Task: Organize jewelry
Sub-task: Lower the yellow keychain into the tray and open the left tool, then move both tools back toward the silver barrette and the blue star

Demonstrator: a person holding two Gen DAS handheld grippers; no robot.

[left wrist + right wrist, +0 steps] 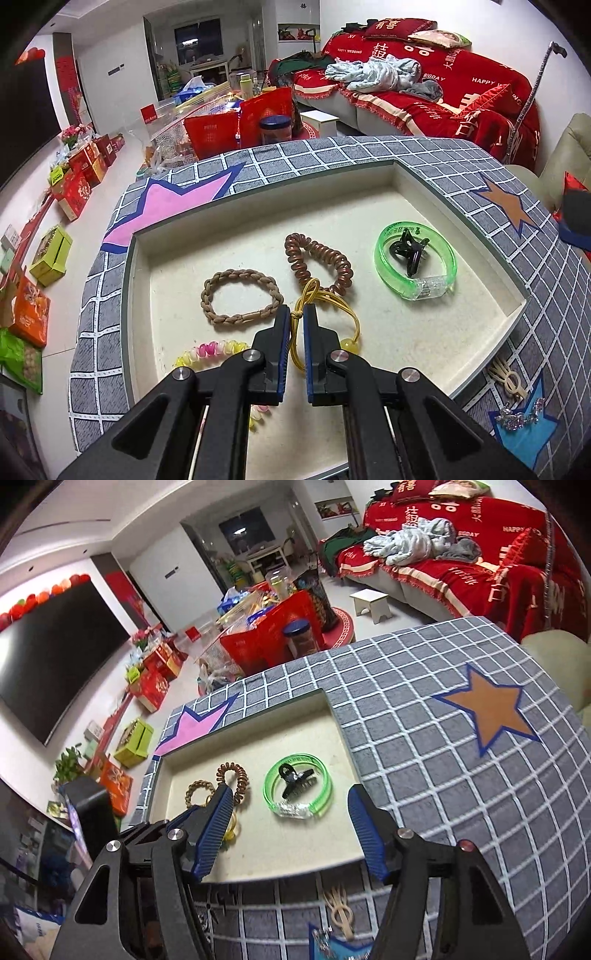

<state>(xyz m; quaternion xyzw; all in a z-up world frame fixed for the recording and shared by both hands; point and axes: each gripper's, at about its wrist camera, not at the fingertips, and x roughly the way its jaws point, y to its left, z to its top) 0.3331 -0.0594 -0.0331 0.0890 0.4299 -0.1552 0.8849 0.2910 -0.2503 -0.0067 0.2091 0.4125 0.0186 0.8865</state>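
Fingers (284,325) of the left gripper (296,314) are clamped on the yellow tie (325,295) at its knot, over the tray (406,177) on the desk (424,716). Right gripper (290,794) is held released and empty, the green bangle (325,781) lying straight ahead between its fingers.

Beyond my worktop (332,155) (grey cloth, white grid, pink, orange and blue stars): red sofa (436,85) along right wall, pale blue clothes (373,72) heaped on it, red cushion (399,27) behind. Small white stool (371,603) on floor before sofa. Low table crowded with red gift bags (240,127) and blue-lidded jar (276,129). Dark TV (51,664) on left wall, red balls along its top edge. Gift boxes (88,166) lined on floor under it (red, orange, one green). Potted plant (68,764) at lower left.
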